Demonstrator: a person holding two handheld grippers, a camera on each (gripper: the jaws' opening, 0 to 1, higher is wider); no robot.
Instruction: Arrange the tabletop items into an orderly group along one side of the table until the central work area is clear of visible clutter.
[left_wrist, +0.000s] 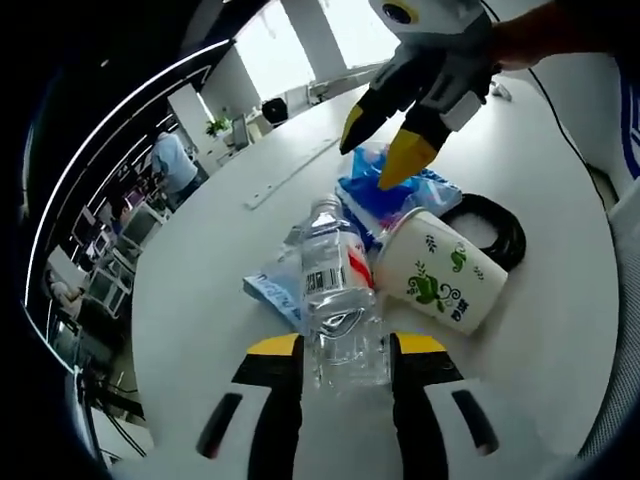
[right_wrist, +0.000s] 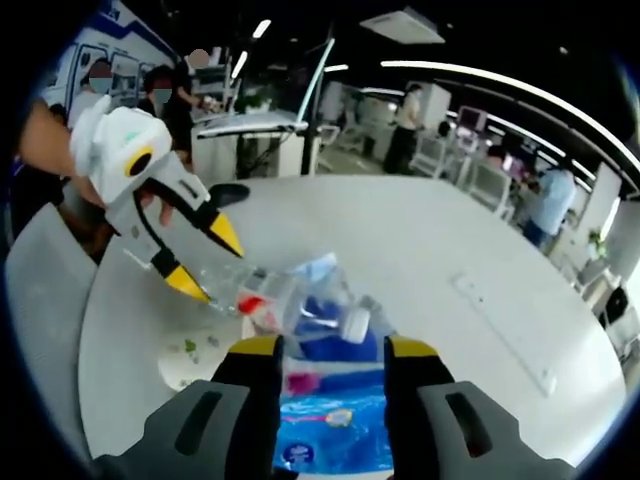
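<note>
In the left gripper view, people sit at desks in the far upper left of the frame. A white bench (left_wrist: 200, 270) fills the middle. At lower centre the left tool (left_wrist: 345, 350) has its two yellow-tipped jaws on either side of a clear bottle (left_wrist: 338, 290), which lies on its side with its cap pointing up the frame; the jaws look closed against its base, grasping it. Under the bottle, to its left, a blue packet (left_wrist: 275, 290) lies flat. Right of the bottle a white cup (left_wrist: 440, 270) with green leaf print lies tipped over, touching the bottle. Above the cup sits a blue wipes pack (left_wrist: 385, 195), and to the right a black cable coil (left_wrist: 495, 230). At upper right the right tool (left_wrist: 385, 150) hangs over the wipes pack, jaws apart, holding nothing.

In the right gripper view, the left tool (right_wrist: 205, 265) enters from the upper left, held in a hand (right_wrist: 50, 150), its yellow tips at the bottle (right_wrist: 300, 300) base. The cup (right_wrist: 195, 360) lies at lower left. At bottom centre the right tool (right_wrist: 332, 345) stands released over the wipes pack (right_wrist: 330, 420), with the bottle cap just beyond its tips.
</note>
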